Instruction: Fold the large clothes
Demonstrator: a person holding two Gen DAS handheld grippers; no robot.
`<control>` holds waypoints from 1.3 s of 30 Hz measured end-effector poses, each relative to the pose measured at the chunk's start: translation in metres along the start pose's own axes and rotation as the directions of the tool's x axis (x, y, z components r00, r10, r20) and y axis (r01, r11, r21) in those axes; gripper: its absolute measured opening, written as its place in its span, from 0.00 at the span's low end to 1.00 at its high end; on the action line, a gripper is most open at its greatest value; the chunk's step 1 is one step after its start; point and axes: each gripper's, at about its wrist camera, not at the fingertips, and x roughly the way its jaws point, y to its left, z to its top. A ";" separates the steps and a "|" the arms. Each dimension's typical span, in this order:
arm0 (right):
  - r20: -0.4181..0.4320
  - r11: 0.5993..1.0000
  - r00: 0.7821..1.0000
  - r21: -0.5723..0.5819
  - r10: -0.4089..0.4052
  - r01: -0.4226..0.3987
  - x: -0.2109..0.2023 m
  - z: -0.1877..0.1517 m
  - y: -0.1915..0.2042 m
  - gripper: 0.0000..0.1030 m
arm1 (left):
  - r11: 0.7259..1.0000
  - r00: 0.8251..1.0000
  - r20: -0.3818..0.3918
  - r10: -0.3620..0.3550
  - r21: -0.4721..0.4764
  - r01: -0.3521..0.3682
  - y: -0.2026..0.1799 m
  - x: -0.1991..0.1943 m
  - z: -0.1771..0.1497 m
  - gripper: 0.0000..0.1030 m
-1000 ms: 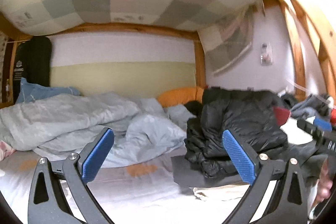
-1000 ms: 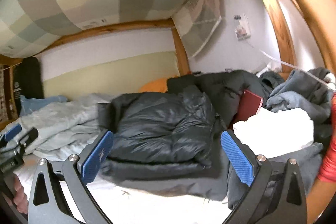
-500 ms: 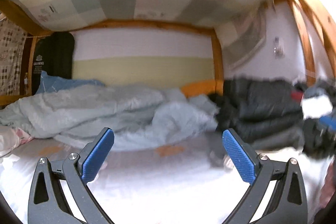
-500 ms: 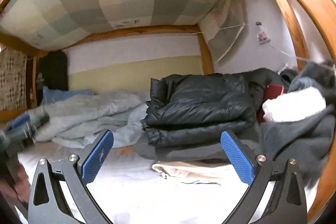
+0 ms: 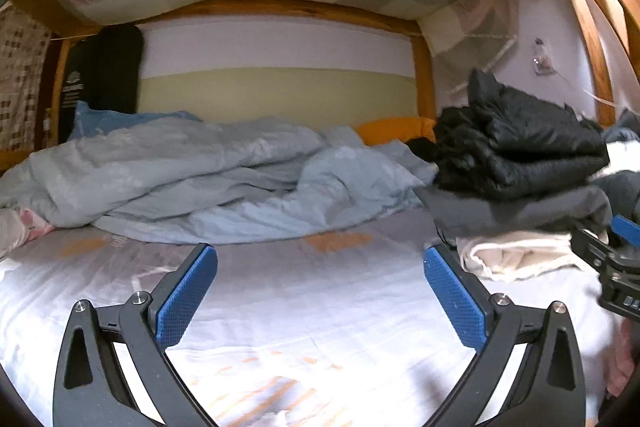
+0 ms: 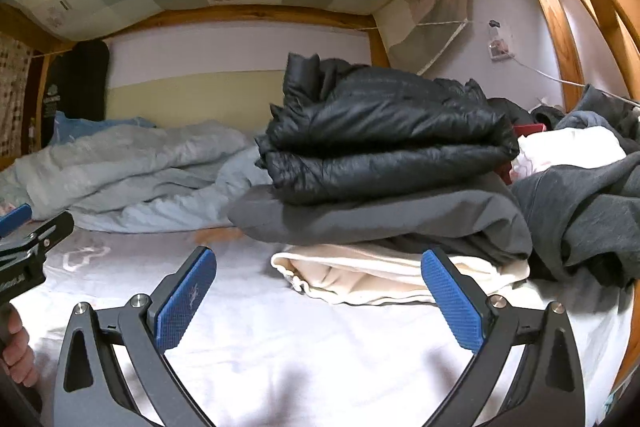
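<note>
A folded black puffer jacket [image 6: 384, 143] tops a stack on the bed, over a folded grey garment [image 6: 384, 215] and a cream garment [image 6: 384, 275] at the bottom. The same black puffer jacket [image 5: 516, 151] lies at the right of the left wrist view. My right gripper [image 6: 318, 291] hovers open just in front of the stack, nothing between its fingers. My left gripper [image 5: 320, 283] is open over the bare white sheet [image 5: 320, 307], left of the stack. The other gripper's blue tip shows at each view's edge.
A rumpled light blue duvet [image 5: 192, 179] lies across the back of the bed, with an orange pillow [image 5: 396, 129] behind it. A loose heap of grey and white clothes [image 6: 580, 195] sits right of the stack. Wooden bunk posts [image 6: 560, 19] rise at the right.
Both grippers have drawn back and dropped low over the sheet. The stack now appears farther off and level with the cameras. The left gripper has swung left, away from the jacket.
</note>
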 end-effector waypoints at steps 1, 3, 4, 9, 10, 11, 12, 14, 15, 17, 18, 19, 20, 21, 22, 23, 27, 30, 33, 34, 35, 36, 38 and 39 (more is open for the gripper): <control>-0.004 1.000 1.000 0.000 -0.002 0.002 0.002 -0.003 0.000 1.00 | 1.000 1.000 -0.006 -0.002 0.010 0.002 -0.002 0.002 -0.002 1.00; -0.008 1.000 1.000 0.012 -0.014 0.014 0.005 -0.008 -0.002 1.00 | 1.000 1.000 -0.011 -0.006 0.025 0.006 -0.006 0.004 -0.003 1.00; -0.008 1.000 1.000 0.018 -0.021 0.021 0.006 -0.008 -0.003 1.00 | 0.999 1.000 -0.006 -0.001 0.032 0.001 -0.008 0.003 -0.003 1.00; -0.034 1.000 0.999 0.009 -0.016 0.016 0.013 -0.010 -0.003 1.00 | 0.999 1.000 0.015 0.022 0.034 -0.022 -0.010 0.000 -0.004 1.00; -0.035 1.000 0.999 0.005 -0.017 0.017 0.013 -0.010 -0.002 1.00 | 0.999 1.000 0.011 0.028 0.032 -0.028 -0.010 0.001 -0.004 1.00; -0.034 1.000 0.999 0.002 -0.018 0.018 0.013 -0.010 -0.002 1.00 | 0.999 0.999 0.008 0.031 0.031 -0.031 -0.010 0.001 -0.004 1.00; -0.030 1.000 0.999 -0.002 -0.020 0.020 0.011 -0.011 -0.001 1.00 | 0.999 1.000 0.005 0.030 0.030 -0.030 -0.009 0.001 -0.004 1.00; -0.026 1.000 0.999 -0.010 -0.021 0.021 0.011 -0.011 0.000 1.00 | 0.999 0.999 0.000 0.034 0.030 -0.034 -0.009 0.003 -0.004 1.00; -0.026 1.000 0.999 -0.014 -0.021 0.021 0.011 -0.011 0.001 1.00 | 0.999 0.999 0.001 0.034 0.030 -0.034 -0.009 0.003 -0.004 1.00; -0.025 0.999 0.999 -0.026 -0.027 0.026 0.011 -0.011 0.003 1.00 | 0.999 0.999 0.001 0.036 0.031 -0.036 -0.009 0.003 -0.004 1.00; -0.020 0.999 0.999 -0.033 -0.029 0.028 0.010 -0.012 0.005 1.00 | 0.999 0.999 0.001 0.039 0.032 -0.040 -0.009 0.003 -0.004 1.00; -0.015 0.999 1.000 -0.040 -0.027 0.026 0.010 -0.012 0.006 1.00 | 0.998 0.999 0.000 0.045 0.034 -0.045 -0.010 0.004 -0.004 1.00; -0.016 0.999 1.000 -0.044 -0.026 0.025 0.010 -0.012 0.007 1.00 | 0.998 0.999 0.002 0.046 0.035 -0.046 -0.010 0.003 -0.004 1.00; -0.023 0.999 0.999 -0.047 -0.024 0.023 0.012 -0.013 0.007 1.00 | 0.998 0.999 0.004 0.046 0.036 -0.047 -0.009 0.003 -0.004 1.00; -0.033 0.999 0.999 -0.048 -0.024 0.022 0.015 -0.013 0.008 1.00 | 0.998 0.999 0.004 0.044 0.037 -0.044 -0.009 0.004 -0.004 1.00; -0.038 0.999 0.999 -0.048 -0.023 0.021 0.015 -0.013 0.008 1.00 | 0.998 0.999 0.003 0.043 0.040 -0.043 -0.010 0.004 -0.005 1.00; -0.047 0.999 0.999 -0.044 -0.022 0.020 0.017 -0.014 0.007 1.00 | 0.998 0.999 0.002 0.043 0.041 -0.043 -0.009 0.004 -0.005 1.00; -0.050 0.999 0.999 -0.042 -0.021 0.019 0.018 -0.014 0.006 1.00 | 0.998 0.999 -0.001 0.045 0.038 -0.045 -0.008 0.004 -0.005 1.00; -0.056 0.999 0.998 -0.036 -0.021 0.019 0.018 -0.014 0.006 1.00 | 0.999 0.999 -0.009 0.046 0.030 -0.046 -0.008 0.006 -0.005 1.00; -0.057 0.999 0.998 -0.035 -0.021 0.020 0.018 -0.014 0.006 1.00 | 0.998 0.999 -0.010 0.047 0.028 -0.047 -0.009 0.007 -0.006 1.00; -0.058 0.999 0.998 -0.034 -0.021 0.019 0.018 -0.014 0.006 1.00 | 0.998 0.999 -0.011 0.049 0.029 -0.049 -0.009 0.007 -0.006 1.00; -0.059 0.999 0.998 -0.034 -0.022 0.020 0.018 -0.015 0.006 1.00 | 0.998 0.999 -0.010 0.050 0.031 -0.050 -0.010 0.007 -0.006 1.00; -0.059 0.999 0.998 -0.034 -0.023 0.021 0.017 -0.015 0.007 1.00 | 0.998 0.999 -0.007 0.052 0.038 -0.051 -0.011 0.007 -0.006 1.00; -0.059 0.999 0.998 -0.033 -0.023 0.021 0.017 -0.015 0.007 1.00 | 0.998 0.999 -0.006 0.052 0.041 -0.052 -0.012 0.007 -0.006 1.00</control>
